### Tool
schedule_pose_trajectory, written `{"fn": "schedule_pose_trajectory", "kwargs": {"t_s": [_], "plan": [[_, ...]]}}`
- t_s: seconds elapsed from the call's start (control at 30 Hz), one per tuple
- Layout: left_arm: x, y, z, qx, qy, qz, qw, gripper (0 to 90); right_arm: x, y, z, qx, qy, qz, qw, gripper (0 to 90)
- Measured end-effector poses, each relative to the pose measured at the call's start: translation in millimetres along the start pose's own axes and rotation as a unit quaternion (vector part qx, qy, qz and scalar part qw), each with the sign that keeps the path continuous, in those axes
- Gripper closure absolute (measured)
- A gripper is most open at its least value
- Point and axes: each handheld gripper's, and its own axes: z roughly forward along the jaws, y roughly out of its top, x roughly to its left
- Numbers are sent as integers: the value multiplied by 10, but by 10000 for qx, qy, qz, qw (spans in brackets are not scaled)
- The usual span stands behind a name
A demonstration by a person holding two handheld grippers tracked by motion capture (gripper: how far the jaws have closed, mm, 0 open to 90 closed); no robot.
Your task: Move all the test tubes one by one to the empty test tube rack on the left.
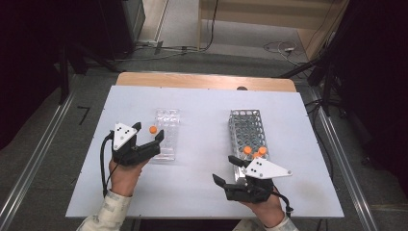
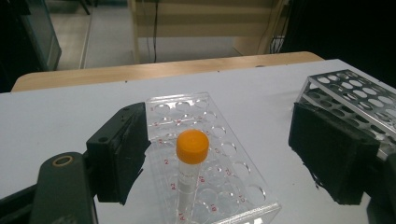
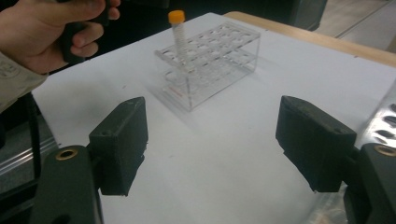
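Standing upright in a near corner hole of the clear rack (image 2: 219, 154), your orange-capped tube (image 2: 190, 163) shows a see-through body with faint markings — cap well above the rack top. Your left tongs (image 1: 146, 135) sit released, jaws wide to either side of the tube, not touching it. Your right tongs (image 1: 226, 169) gape too, empty, low over the white surface (image 1: 202, 183) beside the metal rack (image 1: 245, 126) — three orange caps (image 1: 254, 151) there.
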Motion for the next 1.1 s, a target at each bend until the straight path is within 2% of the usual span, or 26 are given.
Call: {"fn": "schedule_pose_trajectory", "kwargs": {"t_s": [0.33,0.5,0.6,0.7,0.8,1.1], "plan": [[-2,-3,0,16,1,1,10000,203,-134,15,-302,-286,-462,-18,9985,248],[-8,-10,6,48,4,25,10000,204,-229,-52,-411,-287,-672,88,9973,249],[-7,-12,6,62,4,27,10000,204,-294,-147,-498,-262,-900,157,9955,253],[-11,-18,13,60,9,21,10000,204,-326,-211,-529,-234,-1020,207,9943,256],[-17,-24,23,74,12,31,10000,205,-390,-352,-540,-131,-1146,338,9928,257],[-13,-20,12,46,31,16,10000,205,-451,-478,-497,29,-1259,452,9910,297]]}}
